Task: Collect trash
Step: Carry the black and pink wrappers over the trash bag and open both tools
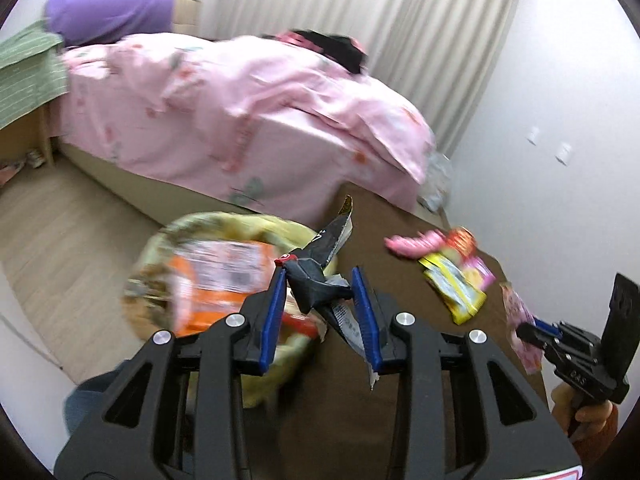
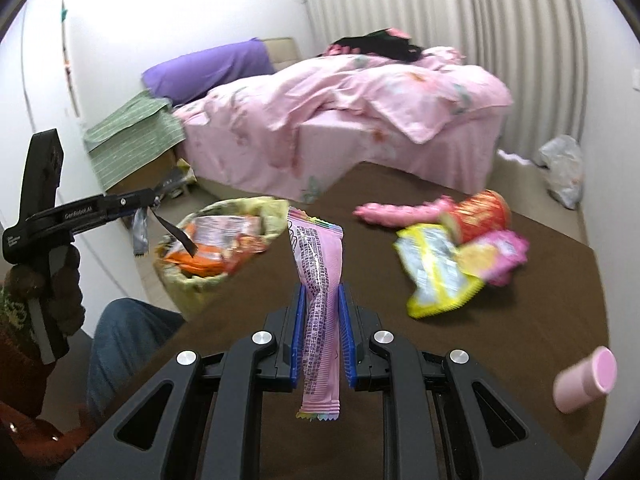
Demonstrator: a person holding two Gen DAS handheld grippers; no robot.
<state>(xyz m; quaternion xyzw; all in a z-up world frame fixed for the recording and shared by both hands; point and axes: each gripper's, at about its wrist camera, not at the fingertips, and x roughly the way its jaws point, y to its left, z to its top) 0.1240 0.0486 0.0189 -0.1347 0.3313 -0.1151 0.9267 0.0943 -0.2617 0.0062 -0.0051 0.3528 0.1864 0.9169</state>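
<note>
Pink wrapper (image 2: 319, 312) clamped upright, right hand-held gripper (image 2: 322, 336)

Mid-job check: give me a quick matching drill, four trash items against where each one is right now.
Items:
1 pink wrapper
2 black wrapper
3 orange packet
4 pink bottle

Places:
A lying on the brown table
B in the right tool
C in the bin
D in the left tool

Pairs: 1-B, 2-D, 3-C, 4-A
</note>
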